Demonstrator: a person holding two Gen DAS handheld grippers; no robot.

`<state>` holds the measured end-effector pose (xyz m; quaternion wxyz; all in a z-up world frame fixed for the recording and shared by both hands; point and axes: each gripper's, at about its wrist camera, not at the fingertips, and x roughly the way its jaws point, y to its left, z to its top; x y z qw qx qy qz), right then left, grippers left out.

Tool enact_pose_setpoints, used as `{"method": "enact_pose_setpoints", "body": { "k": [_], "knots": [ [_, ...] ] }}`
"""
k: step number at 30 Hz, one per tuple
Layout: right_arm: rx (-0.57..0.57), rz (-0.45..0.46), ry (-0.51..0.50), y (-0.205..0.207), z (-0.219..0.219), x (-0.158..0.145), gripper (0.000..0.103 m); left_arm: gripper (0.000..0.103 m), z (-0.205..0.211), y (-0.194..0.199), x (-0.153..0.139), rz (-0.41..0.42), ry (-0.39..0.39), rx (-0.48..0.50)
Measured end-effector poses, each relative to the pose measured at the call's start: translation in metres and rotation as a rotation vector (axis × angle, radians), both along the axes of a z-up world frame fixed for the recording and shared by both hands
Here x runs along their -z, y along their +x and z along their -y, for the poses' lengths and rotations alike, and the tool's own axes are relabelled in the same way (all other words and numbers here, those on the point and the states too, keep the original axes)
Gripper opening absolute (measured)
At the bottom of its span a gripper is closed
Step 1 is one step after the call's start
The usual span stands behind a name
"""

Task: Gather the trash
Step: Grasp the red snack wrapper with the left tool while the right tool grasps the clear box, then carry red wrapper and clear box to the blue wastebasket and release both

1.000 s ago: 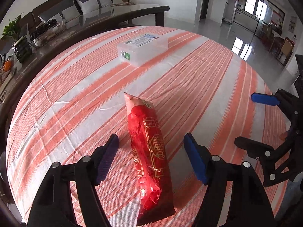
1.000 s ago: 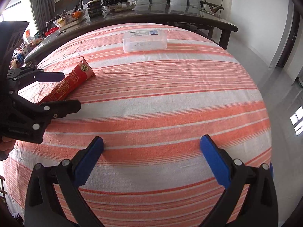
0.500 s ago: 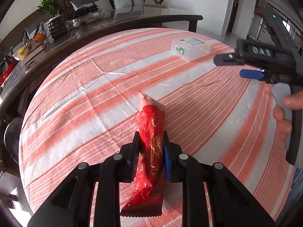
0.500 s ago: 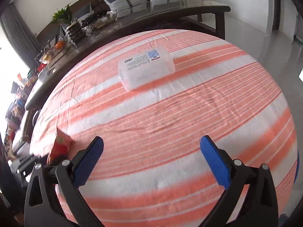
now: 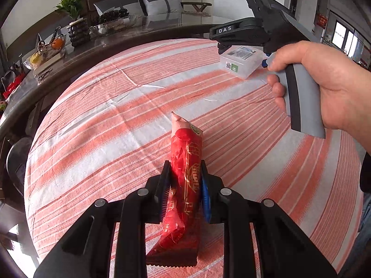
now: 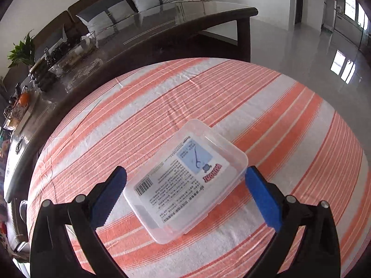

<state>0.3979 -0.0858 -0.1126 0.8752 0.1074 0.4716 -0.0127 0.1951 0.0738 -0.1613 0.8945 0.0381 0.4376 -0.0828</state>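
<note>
The left gripper, wide open around the red snack wrapper a second ago, now pinches it above the striped tablecloth. The right gripper, over bare cloth earlier, now straddles the clear plastic box with jaws spread, pads not pressing. Only the left view shows the hand holding that gripper.

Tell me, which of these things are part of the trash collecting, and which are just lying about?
Part of the job:
- red snack wrapper, clamped in the left gripper
- clear plastic box, between the open right gripper fingers

Just lying about:
- potted plant
- fruit basket
- sofa cushions
</note>
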Motion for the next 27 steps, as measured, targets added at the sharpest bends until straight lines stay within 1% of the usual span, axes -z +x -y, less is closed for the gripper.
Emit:
{"method": "enact_pose_setpoints", "body": {
  "k": [1, 2, 3, 5, 6, 7, 9, 11, 12, 15, 16, 17, 18, 20, 21, 22, 23, 24, 27],
  "knots": [
    [-0.014, 0.012, -0.016, -0.007, 0.003, -0.001, 0.098, 0.024, 0.000, 0.000, 0.000, 0.000, -0.003, -0.002],
    [-0.031, 0.029, -0.009, -0.013, 0.008, -0.001, 0.096, 0.024, 0.000, 0.000, 0.000, 0.000, -0.007, -0.002],
    [-0.068, 0.043, 0.022, -0.020, 0.013, 0.001, 0.096, 0.024, -0.001, 0.001, 0.000, -0.002, -0.012, -0.002],
    [-0.152, 0.036, 0.078, -0.031, 0.022, 0.005, 0.096, 0.025, -0.002, 0.000, 0.000, -0.003, -0.020, -0.001],
    [-0.177, 0.029, 0.093, -0.036, 0.027, 0.005, 0.096, 0.025, -0.003, 0.001, 0.000, -0.003, -0.024, -0.001],
    [-0.175, 0.018, 0.100, -0.040, 0.035, 0.004, 0.096, 0.025, -0.003, 0.002, 0.000, -0.004, -0.027, -0.003],
    [-0.096, -0.006, 0.125, -0.044, 0.050, 0.003, 0.097, 0.025, -0.003, 0.003, 0.000, -0.004, -0.033, -0.011],
    [0.000, -0.011, 0.206, -0.044, 0.061, -0.001, 0.098, 0.025, -0.003, 0.004, 0.000, -0.006, -0.034, -0.017],
    [0.032, -0.013, 0.240, -0.043, 0.062, -0.004, 0.098, 0.025, -0.003, 0.004, 0.000, -0.006, -0.034, -0.019],
    [0.114, -0.047, 0.266, -0.038, 0.049, -0.007, 0.098, 0.025, -0.002, 0.004, 0.000, -0.004, -0.022, -0.019],
    [0.127, -0.066, 0.258, -0.033, 0.041, -0.004, 0.098, 0.025, -0.002, 0.004, 0.000, -0.003, -0.021, -0.021],
    [0.133, -0.078, 0.227, -0.029, 0.033, -0.001, 0.099, 0.025, -0.001, 0.004, 0.000, -0.003, -0.020, -0.024],
    [0.123, -0.081, 0.180, -0.023, 0.025, 0.001, 0.098, 0.026, -0.001, 0.004, 0.001, -0.003, -0.019, -0.025],
    [0.038, -0.064, 0.043, -0.017, 0.007, 0.004, 0.098, 0.026, 0.000, 0.004, 0.000, -0.003, -0.020, -0.025],
    [-0.004, -0.053, -0.021, -0.019, 0.000, 0.005, 0.085, 0.026, -0.001, 0.003, 0.000, -0.004, -0.027, -0.026],
    [-0.037, -0.032, -0.071, -0.025, -0.003, 0.006, 0.076, 0.026, -0.002, 0.003, 0.000, -0.005, -0.034, -0.025],
    [-0.076, -0.012, -0.117, -0.033, -0.004, 0.007, 0.070, 0.026, -0.003, 0.004, 0.000, -0.005, -0.040, -0.025],
    [-0.136, 0.006, -0.122, -0.042, -0.002, 0.008, 0.062, 0.026, -0.004, 0.004, 0.000, -0.006, -0.044, -0.025],
    [-0.293, 0.036, -0.144, -0.080, 0.009, 0.008, 0.062, 0.026, -0.007, 0.004, 0.000, -0.009, -0.062, -0.015]
  ]
}}
